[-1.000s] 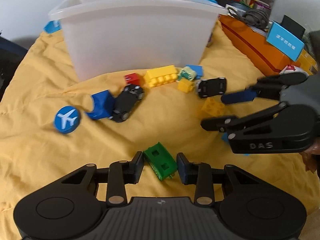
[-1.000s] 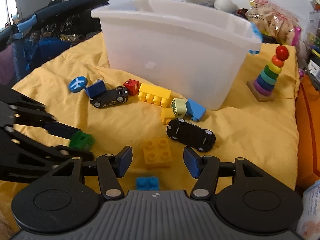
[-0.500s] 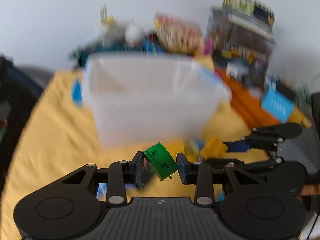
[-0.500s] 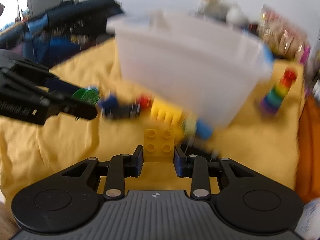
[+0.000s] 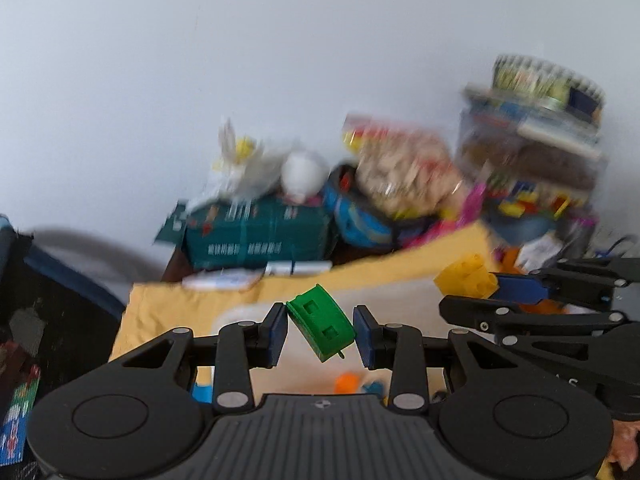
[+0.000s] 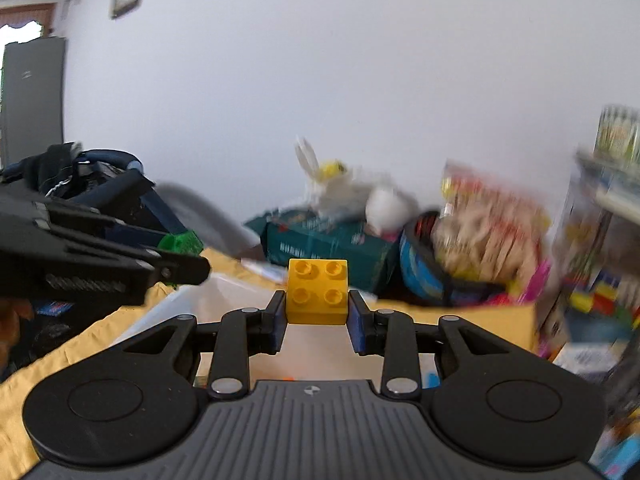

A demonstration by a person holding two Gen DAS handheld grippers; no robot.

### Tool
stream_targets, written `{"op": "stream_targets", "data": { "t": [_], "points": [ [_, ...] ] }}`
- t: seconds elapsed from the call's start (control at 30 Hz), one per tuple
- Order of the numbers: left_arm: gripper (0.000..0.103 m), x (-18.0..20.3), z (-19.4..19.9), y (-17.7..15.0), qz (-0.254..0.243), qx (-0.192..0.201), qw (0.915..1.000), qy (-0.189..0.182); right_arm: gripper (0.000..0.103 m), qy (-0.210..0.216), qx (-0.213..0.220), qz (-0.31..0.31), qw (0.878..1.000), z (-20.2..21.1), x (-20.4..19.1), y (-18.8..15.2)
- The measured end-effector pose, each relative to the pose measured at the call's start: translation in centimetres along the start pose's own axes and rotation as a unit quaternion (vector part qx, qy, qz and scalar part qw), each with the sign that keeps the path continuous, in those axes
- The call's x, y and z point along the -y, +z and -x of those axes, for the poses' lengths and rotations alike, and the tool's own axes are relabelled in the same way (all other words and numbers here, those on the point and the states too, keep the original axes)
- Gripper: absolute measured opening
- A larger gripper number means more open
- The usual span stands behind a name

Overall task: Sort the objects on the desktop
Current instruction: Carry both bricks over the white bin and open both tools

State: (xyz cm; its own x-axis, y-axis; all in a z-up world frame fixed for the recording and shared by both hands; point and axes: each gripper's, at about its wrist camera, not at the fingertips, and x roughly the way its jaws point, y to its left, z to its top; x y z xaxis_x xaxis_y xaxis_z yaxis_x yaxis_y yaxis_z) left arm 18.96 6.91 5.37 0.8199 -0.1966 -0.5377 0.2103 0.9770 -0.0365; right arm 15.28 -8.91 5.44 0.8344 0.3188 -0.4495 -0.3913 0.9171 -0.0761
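Left wrist view: the left gripper (image 5: 321, 329) has come up off the yellow cloth (image 5: 168, 312). A second ago its fingers straddled the green block (image 5: 321, 322) down on the cloth; now the block hangs tilted between the 2 blue pads, pinched at its ends, with wall and blurred clutter behind it. Below, the pale rim of the clear bin (image 5: 240, 314) shows, with small orange and blue pieces visible lower in the frame, seemingly inside it. At right, the right gripper (image 5: 486, 286) reaches in alongside, carrying the yellow brick (image 5: 464, 278).

Right wrist view: the right gripper (image 6: 317, 316) stood spread around the yellow brick (image 6: 318, 296) on the cloth a second ago; now the fingers are pressed against its 2 sides, 4 studs facing the camera, and it is lifted clear. The left gripper (image 6: 176, 258) sits at left, the green block (image 6: 180, 242) at its tip. The bin's pale edge (image 6: 172, 304) lies just under both.

Judgement: both pickups are done, and both pieces look to be in transit over the bin. The remaining step is release over its opening. Heavy blur suggests fast motion, so a drop short of the rim is the risk.
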Motion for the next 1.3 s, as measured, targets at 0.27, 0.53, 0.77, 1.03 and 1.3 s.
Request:
{"op": "stream_targets", "data": {
  "t": [0.27, 0.53, 0.77, 1.03, 1.3],
  "points": [
    [0.048, -0.5, -2.6, -3.5, -0.033, -0.058, 0.9977, 0.015, 0.038, -0.012, -0.094, -0.024, 0.995, -5.4, 0.3, -3.1],
    [0.057, 0.5, 3.1, -3.6, -0.042, 0.009, 0.9990, 0.008, 0.048, -0.001, -0.046, -0.034, 0.998, -1.9, 0.7, -2.1],
    [0.062, 1.9, 8.9, -9.5, -0.020, 0.018, 0.9996, -0.002, 0.055, 0.033, -0.022, -0.032, 0.999, 3.2, 0.2, -4.0],
    [0.062, 4.3, 9.5, -17.4, -0.002, -0.082, 0.9962, -0.030, 0.056, 0.047, -0.099, -0.050, 0.993, 5.3, -0.7, -10.6],
    [0.062, 4.9, 9.1, -19.6, 0.005, -0.122, 0.9919, -0.034, 0.056, 0.052, -0.137, -0.055, 0.988, 6.6, -1.0, -13.8]
  ]
}}
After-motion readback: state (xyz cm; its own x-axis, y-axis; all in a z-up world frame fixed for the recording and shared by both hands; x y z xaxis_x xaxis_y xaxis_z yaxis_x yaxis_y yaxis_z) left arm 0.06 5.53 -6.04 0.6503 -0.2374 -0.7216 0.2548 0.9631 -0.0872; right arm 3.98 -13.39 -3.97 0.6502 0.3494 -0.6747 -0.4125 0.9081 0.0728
